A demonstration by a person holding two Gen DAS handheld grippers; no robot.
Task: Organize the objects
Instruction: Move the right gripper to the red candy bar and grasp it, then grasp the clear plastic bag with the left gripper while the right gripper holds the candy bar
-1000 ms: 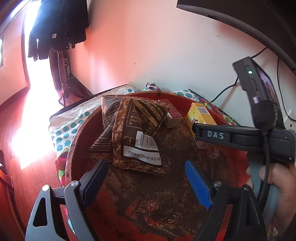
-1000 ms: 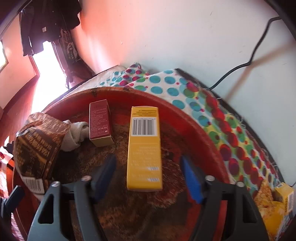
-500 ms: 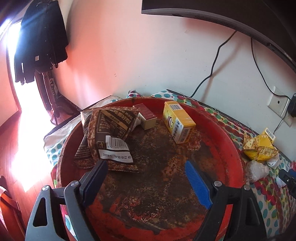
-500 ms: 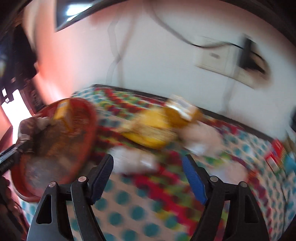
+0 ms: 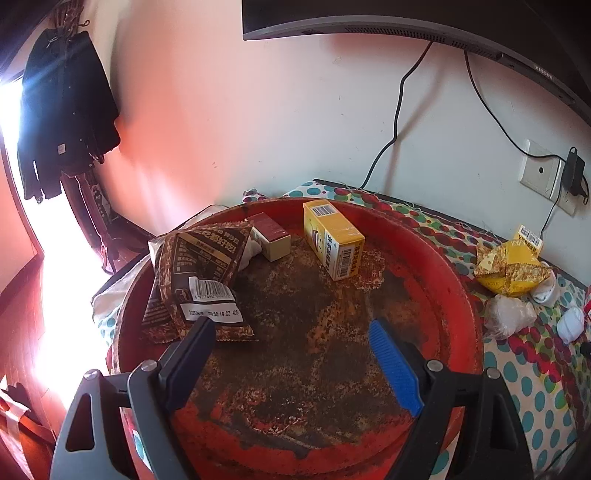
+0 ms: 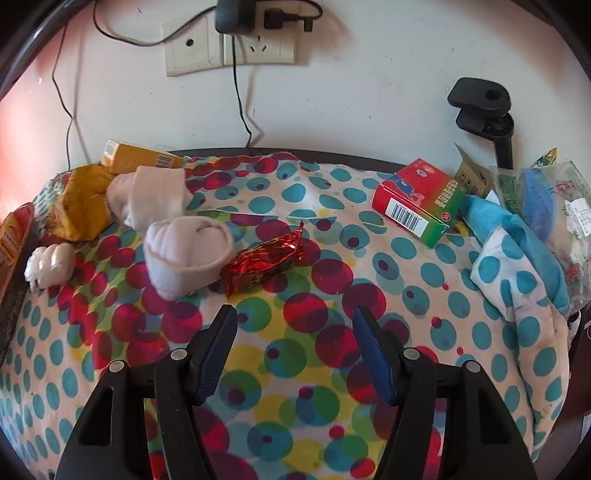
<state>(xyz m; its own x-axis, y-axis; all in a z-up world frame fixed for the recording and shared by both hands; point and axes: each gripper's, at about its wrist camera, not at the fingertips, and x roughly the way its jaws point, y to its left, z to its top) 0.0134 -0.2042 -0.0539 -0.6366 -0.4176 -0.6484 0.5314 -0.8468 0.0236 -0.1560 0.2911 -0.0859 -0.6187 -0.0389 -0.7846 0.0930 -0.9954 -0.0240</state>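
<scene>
In the left wrist view a round red tray (image 5: 436, 258) holds a yellow box (image 5: 332, 238), a small dark red box (image 5: 269, 240) and brown snack packets (image 5: 199, 273). My left gripper (image 5: 291, 350) is open and empty above the tray's near part. In the right wrist view my right gripper (image 6: 295, 350) is open and empty over the dotted cloth (image 6: 295, 406). Ahead of it lie a red foil candy (image 6: 264, 260), a rolled white sock (image 6: 186, 254), another sock (image 6: 151, 195), a yellow packet (image 6: 79, 206), a yellow box (image 6: 140, 158) and a red-green box (image 6: 417, 203).
A blue towel (image 6: 517, 243) and plastic bags (image 6: 546, 195) lie at the cloth's right end. A black clamp (image 6: 484, 107) stands by the wall. Wall sockets with a plugged charger (image 6: 236, 22) and cables hang behind. A monitor (image 5: 443, 22) hangs above the tray.
My right gripper has swung from the tray to the right, over the dotted cloth, leaving the yellow box in the tray. My left gripper has pulled back a little.
</scene>
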